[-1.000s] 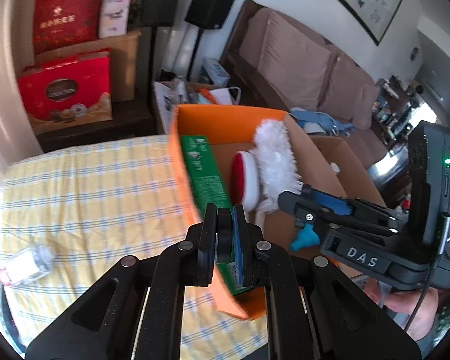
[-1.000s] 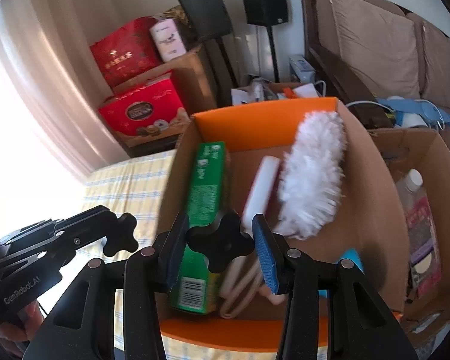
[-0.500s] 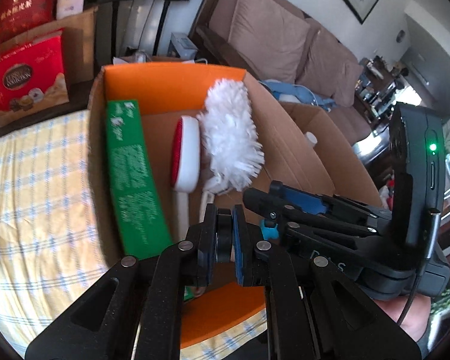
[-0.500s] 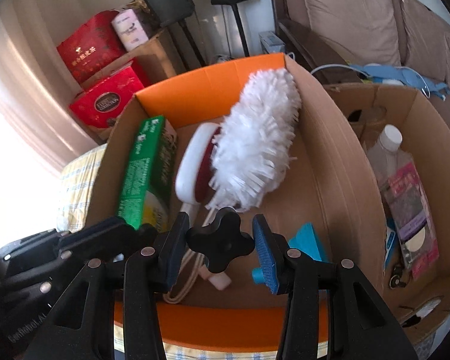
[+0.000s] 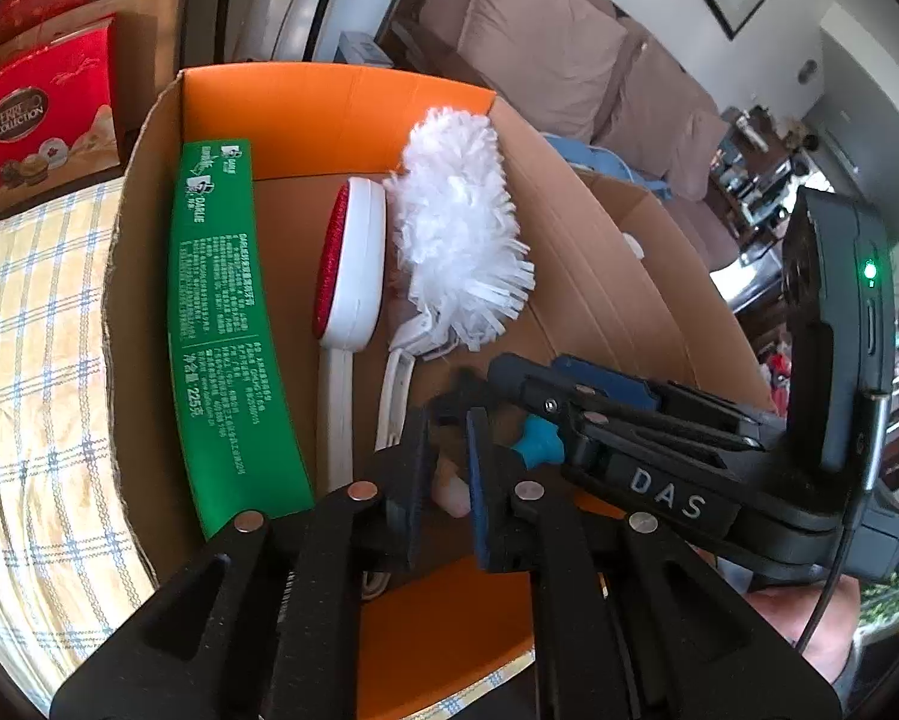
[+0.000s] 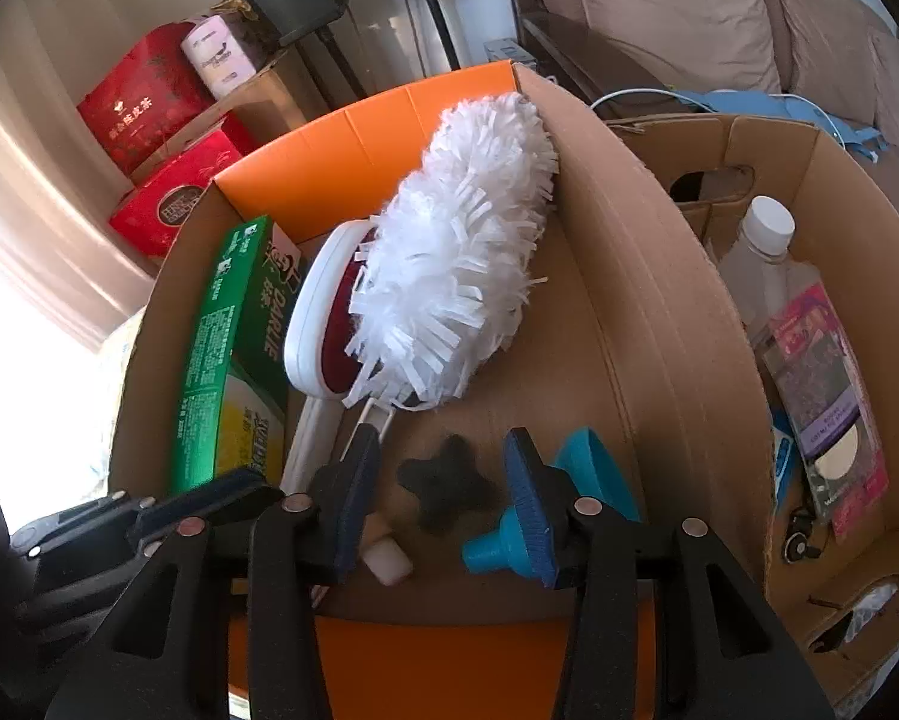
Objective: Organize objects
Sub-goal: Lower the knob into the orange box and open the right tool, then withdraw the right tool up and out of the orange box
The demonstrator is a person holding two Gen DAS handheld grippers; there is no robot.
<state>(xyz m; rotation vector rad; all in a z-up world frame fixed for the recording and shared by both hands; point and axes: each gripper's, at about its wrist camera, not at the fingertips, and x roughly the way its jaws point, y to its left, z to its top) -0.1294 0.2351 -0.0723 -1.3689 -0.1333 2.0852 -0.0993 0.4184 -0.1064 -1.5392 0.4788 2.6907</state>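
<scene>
An orange-lined cardboard box (image 5: 329, 90) (image 6: 359, 138) holds a green toothpaste carton (image 5: 221, 324) (image 6: 233, 330), a red-and-white lint brush (image 5: 353, 264) (image 6: 317, 324), a white fluffy duster (image 5: 455, 228) (image 6: 455, 258) and a teal plastic piece (image 5: 536, 444) (image 6: 593, 468). My right gripper (image 6: 443, 480) (image 5: 527, 384) hangs low inside the box. Its jaws are opening, and a black cross-shaped knob (image 6: 446, 483) sits blurred between them, clear of both pads. My left gripper (image 5: 446, 468) (image 6: 233, 495) is beside it on the left, its jaws opening to a narrow gap with nothing between them.
A second cardboard box (image 6: 821, 138) on the right holds a clear bottle (image 6: 761, 264) and a pink packet (image 6: 821, 372). A yellow checked cloth (image 5: 29, 360) lies left of the orange box. Red gift boxes (image 5: 35, 114), speakers and a brown sofa (image 5: 539, 42) stand behind.
Both grippers came down into the orange box, which now fills the views. The knob, gripped by the right pads before, now sits loose between them. The left jaws parted slightly.
</scene>
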